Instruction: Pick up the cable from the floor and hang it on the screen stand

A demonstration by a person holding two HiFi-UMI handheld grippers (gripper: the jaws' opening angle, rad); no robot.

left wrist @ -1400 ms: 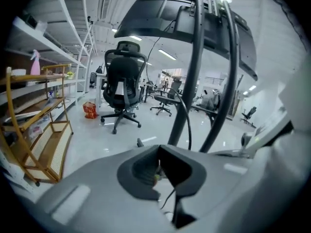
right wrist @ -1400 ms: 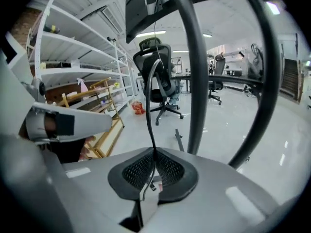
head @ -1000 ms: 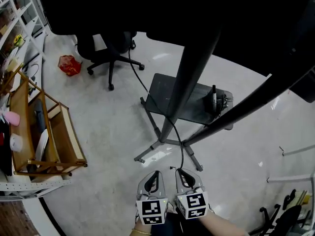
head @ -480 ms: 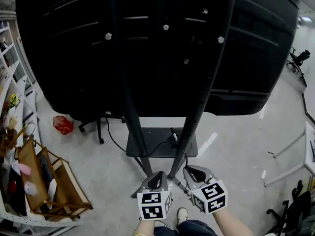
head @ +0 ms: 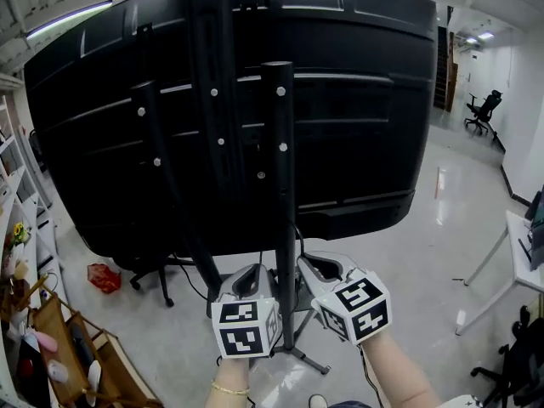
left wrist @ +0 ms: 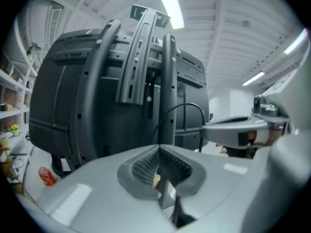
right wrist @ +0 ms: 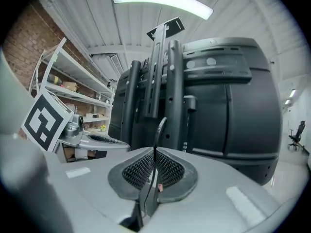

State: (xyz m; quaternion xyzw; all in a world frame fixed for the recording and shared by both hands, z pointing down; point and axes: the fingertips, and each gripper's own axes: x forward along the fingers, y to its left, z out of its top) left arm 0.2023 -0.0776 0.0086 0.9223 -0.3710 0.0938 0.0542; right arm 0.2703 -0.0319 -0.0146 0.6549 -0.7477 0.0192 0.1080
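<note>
Both tools are held up side by side, close to the back of the screen stand (head: 279, 185).

Left tool (left wrist: 159, 152): jaws are seen pressed together, clamped on the cable (left wrist: 187, 106). From the jaw tip the thin black cable is carried upward, arched over toward the right tool's side, and dropped behind that tool's body.

Right tool (right wrist: 154, 154): jaws are likewise closed on the cable. A short black length is seen standing up out of the shut tips, bent slightly at its top.

The cable is thus held off the floor (head: 408, 253), spanned between the two tools, just in front of the stand's posts. Whether it touches the stand cannot be told.

In the head view one upright post is placed between the two tools, just beyond their tips. The black back of the screen (head: 357, 100) is mounted above and ahead of both.

A red bag (head: 104, 277) is noted on the floor, well to the left of the left tool. Shelves (right wrist: 73, 93) are seen to the left of the right tool, behind the left one.
</note>
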